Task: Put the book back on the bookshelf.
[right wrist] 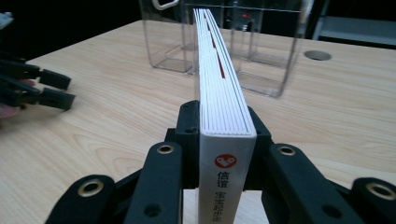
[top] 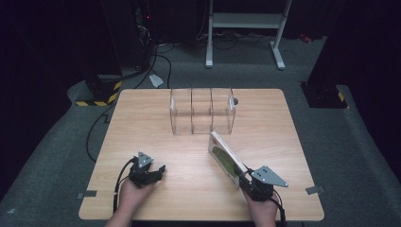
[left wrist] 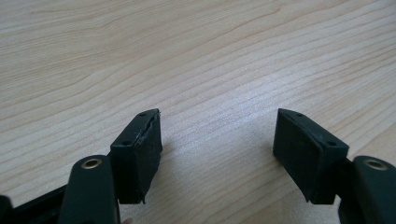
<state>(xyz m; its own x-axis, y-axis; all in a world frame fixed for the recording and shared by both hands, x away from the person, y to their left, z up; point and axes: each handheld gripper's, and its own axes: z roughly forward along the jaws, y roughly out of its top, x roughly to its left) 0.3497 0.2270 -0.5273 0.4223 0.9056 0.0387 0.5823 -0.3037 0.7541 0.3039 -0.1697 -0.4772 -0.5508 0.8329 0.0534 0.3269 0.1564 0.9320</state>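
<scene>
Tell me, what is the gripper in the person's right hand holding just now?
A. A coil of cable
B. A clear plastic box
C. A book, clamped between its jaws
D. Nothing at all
C: in the right gripper view the right gripper has its black jaws pressed on both covers of a white book, which the high view shows lifted toward the clear organizer.

The book (top: pixel 226 158) stands on the table (top: pixel 142 123), just before the clear organizer (top: pixel 202 112).
</scene>
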